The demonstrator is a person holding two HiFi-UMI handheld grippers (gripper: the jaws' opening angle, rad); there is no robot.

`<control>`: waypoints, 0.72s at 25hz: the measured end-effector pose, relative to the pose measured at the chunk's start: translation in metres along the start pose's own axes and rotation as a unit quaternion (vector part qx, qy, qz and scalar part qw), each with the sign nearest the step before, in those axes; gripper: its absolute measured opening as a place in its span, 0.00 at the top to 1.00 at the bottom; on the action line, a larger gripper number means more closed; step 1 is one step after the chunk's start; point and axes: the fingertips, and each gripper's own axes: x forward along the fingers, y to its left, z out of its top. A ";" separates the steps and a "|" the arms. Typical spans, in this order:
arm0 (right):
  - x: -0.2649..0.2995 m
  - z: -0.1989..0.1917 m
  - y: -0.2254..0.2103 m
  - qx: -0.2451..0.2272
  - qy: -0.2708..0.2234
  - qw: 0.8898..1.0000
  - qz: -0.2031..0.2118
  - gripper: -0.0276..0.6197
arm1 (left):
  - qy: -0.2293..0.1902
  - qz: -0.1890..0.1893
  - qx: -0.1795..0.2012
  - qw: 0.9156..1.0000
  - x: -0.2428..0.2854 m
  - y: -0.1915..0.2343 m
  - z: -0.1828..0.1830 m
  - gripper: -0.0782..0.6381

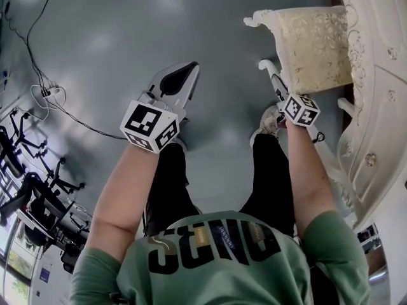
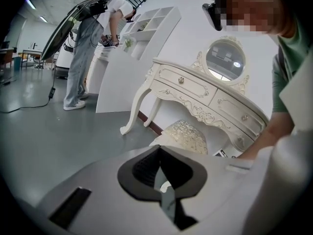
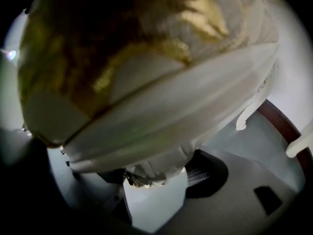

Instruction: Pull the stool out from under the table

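Note:
The stool (image 1: pixel 311 43), white carved legs with a cream-gold patterned cushion, stands at the upper right beside the white dressing table (image 1: pixel 375 107). My right gripper (image 1: pixel 278 88) reaches to its near corner and is shut on the carved seat frame, which fills the right gripper view (image 3: pixel 146 97) and sits between the jaws (image 3: pixel 156 177). My left gripper (image 1: pixel 181 75) hangs in the air over the floor left of the stool, shut and holding nothing. In the left gripper view its jaws (image 2: pixel 161 180) point toward the stool (image 2: pixel 188 133), which stands half under the table (image 2: pixel 205 94).
Grey floor lies left of the stool. Black cables (image 1: pixel 51 97) run across it at far left, with dark stands (image 1: pixel 38 196) beyond. My shoe (image 1: pixel 270 119) is close to the stool. A standing person (image 2: pixel 85 58) and a white shelf unit (image 2: pixel 142 48) are farther back.

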 end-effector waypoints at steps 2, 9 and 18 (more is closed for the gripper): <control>0.000 -0.004 0.005 -0.002 0.002 1.000 0.001 0.48 | 0.001 0.002 -0.001 1.000 -0.004 0.002 -0.002 0.88; 0.002 -0.022 0.030 -0.012 0.011 1.000 0.010 0.48 | 0.002 0.004 0.003 1.000 -0.020 0.004 -0.010 0.88; 0.004 -0.044 0.061 -0.027 0.023 0.999 0.023 0.48 | -0.002 0.011 -0.001 1.000 -0.048 0.011 -0.023 0.88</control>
